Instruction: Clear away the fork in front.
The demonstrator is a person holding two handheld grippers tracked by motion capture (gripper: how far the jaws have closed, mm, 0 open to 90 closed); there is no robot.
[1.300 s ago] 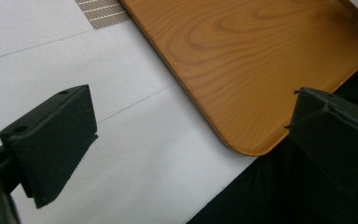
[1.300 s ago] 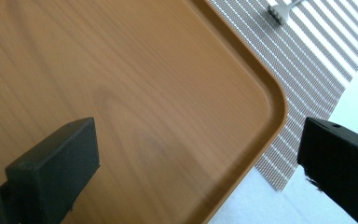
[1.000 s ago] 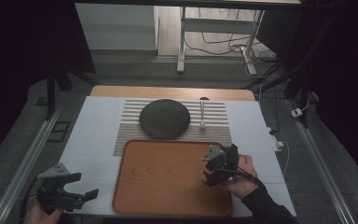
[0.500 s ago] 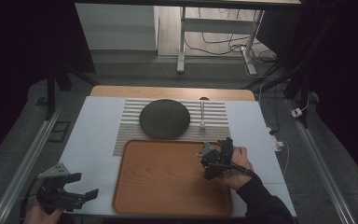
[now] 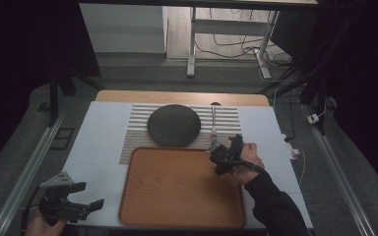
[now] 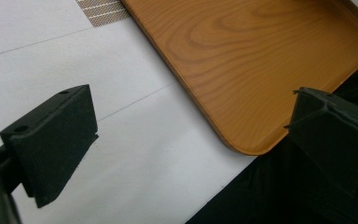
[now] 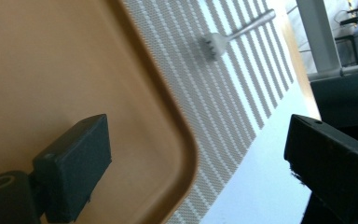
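High view count: one wooden tray (image 5: 177, 189), one dark round plate (image 5: 173, 125), one fork (image 5: 213, 120), one striped placemat (image 5: 137, 135), two grippers.
Fork position: on the placemat, just right of the plate, beyond the tray's far right corner.
Fork axis: runs toward and away from the person; tines at the near end, handle pointing to the table's far edge.
Right gripper (image 5: 220, 153): jaws spread wide, empty, over the tray's far right corner, near the tines (image 7: 209, 45).
Left gripper (image 5: 81, 206): jaws apart, empty, at the table's near left, beside the tray's near corner (image 6: 247, 144).
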